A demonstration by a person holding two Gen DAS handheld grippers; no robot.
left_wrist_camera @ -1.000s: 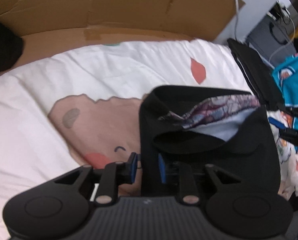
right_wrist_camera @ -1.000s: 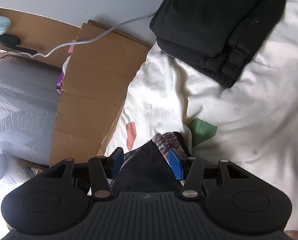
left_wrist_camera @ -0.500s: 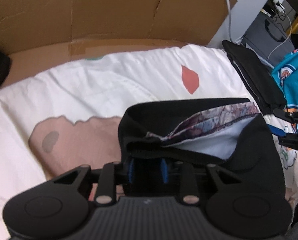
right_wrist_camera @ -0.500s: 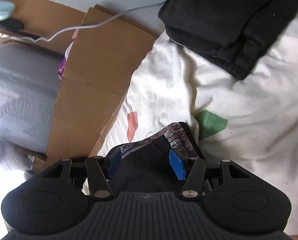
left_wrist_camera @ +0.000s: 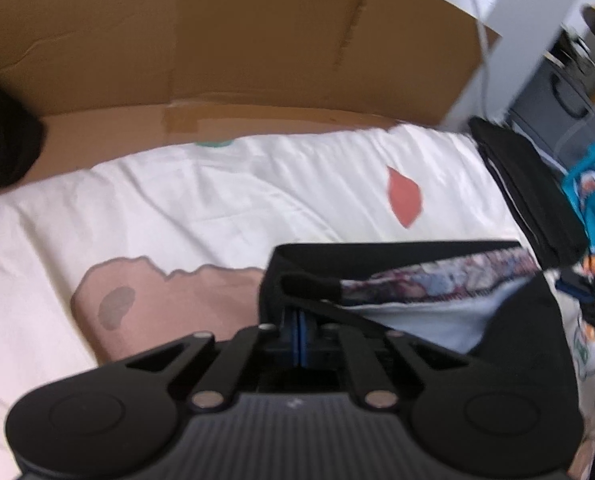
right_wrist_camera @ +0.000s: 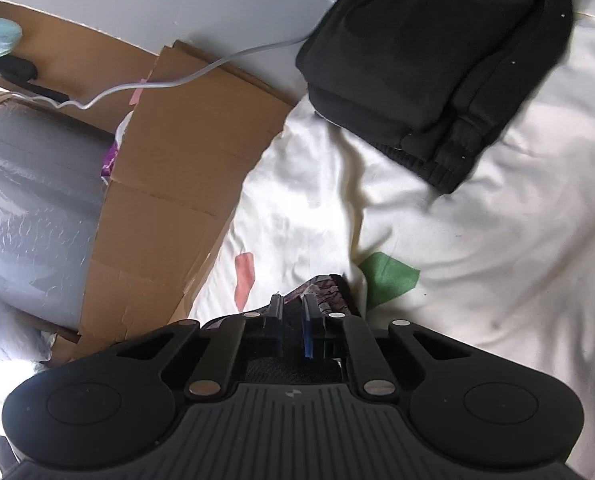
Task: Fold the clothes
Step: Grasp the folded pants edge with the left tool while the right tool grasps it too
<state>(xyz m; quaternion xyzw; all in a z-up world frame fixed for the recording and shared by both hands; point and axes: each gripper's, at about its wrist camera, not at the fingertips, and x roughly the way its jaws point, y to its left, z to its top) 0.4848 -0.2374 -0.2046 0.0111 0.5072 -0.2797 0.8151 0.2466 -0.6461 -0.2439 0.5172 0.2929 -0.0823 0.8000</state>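
Black shorts [left_wrist_camera: 509, 332] with a patterned waistband lie on the white bed sheet [left_wrist_camera: 217, 208] before me. My left gripper [left_wrist_camera: 299, 320] is clenched on their waistband edge. My right gripper [right_wrist_camera: 293, 312] is closing its fingers on the opposite waistband corner. Folded black clothes [right_wrist_camera: 417, 60] sit well apart.

Two black ribbed-housing grippers, left gripper [left_wrist_camera: 298, 334] and right gripper [right_wrist_camera: 293, 322], silver pivot pins, seemingly blue-padded jaws.
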